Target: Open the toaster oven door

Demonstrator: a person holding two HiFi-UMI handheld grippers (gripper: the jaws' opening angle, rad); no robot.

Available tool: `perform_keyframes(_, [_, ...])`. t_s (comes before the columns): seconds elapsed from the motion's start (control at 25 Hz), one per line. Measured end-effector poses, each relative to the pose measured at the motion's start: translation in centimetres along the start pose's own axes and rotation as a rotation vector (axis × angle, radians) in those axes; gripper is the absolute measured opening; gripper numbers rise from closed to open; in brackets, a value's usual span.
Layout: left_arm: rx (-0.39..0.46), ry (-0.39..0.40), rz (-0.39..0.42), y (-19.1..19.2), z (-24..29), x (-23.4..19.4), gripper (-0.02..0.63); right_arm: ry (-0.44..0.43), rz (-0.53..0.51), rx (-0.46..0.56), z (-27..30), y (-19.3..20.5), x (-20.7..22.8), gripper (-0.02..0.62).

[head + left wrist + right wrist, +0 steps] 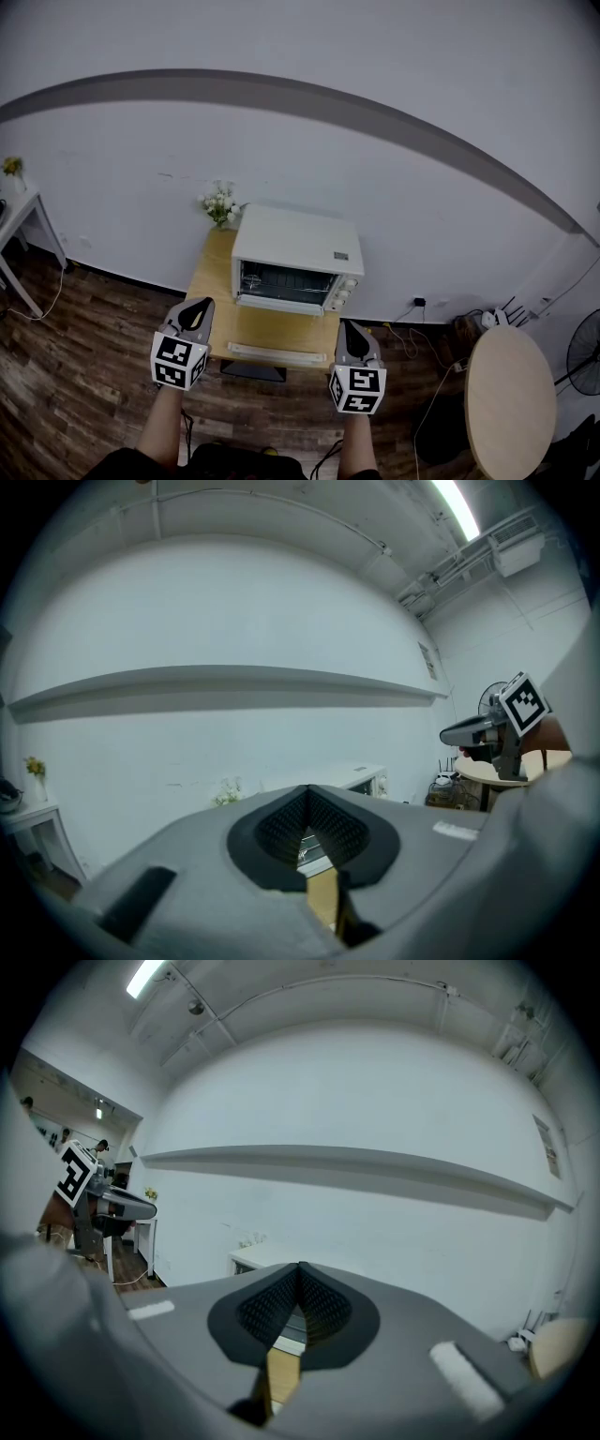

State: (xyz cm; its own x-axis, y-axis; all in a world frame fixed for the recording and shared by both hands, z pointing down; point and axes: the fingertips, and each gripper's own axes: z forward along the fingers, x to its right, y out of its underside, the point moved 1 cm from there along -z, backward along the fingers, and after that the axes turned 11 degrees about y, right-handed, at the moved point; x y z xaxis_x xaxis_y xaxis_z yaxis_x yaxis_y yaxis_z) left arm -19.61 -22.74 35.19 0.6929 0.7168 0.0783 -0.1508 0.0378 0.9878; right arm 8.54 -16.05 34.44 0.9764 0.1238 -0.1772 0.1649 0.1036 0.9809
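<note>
- Plainly, our left gripper [199, 306] has its jaws pressed together, the ribbed pads meeting with only a thin slit low between them, and nothing is caught there.
- Our right gripper [349, 326] is the same: jaws together, pads touching, holding nothing.
- We hold both grippers side by side above the near edge of the small wooden table [214, 281]. They touch neither the table nor anything on it.
- The white toaster oven [298, 246] stands at the back of that table, against the white wall, beyond and between our two grippers.
- Its glass door [284, 282] faces us, and we see a wire rack [264, 277] inside; we make out nothing resting on it.
- A small bunch of white flowers [220, 204] stands at the table's back left corner, just beside the oven.
- A white bar [277, 353] runs along the table's front edge, between our grippers.
</note>
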Motion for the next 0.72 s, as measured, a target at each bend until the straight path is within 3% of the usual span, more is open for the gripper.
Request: perform_keyframes(0.72, [-0.011,-0.013,0.035,0.02,-0.09,-0.18,0.0,0.013,0.014,-0.011,0.41,0.37,0.39,0.012])
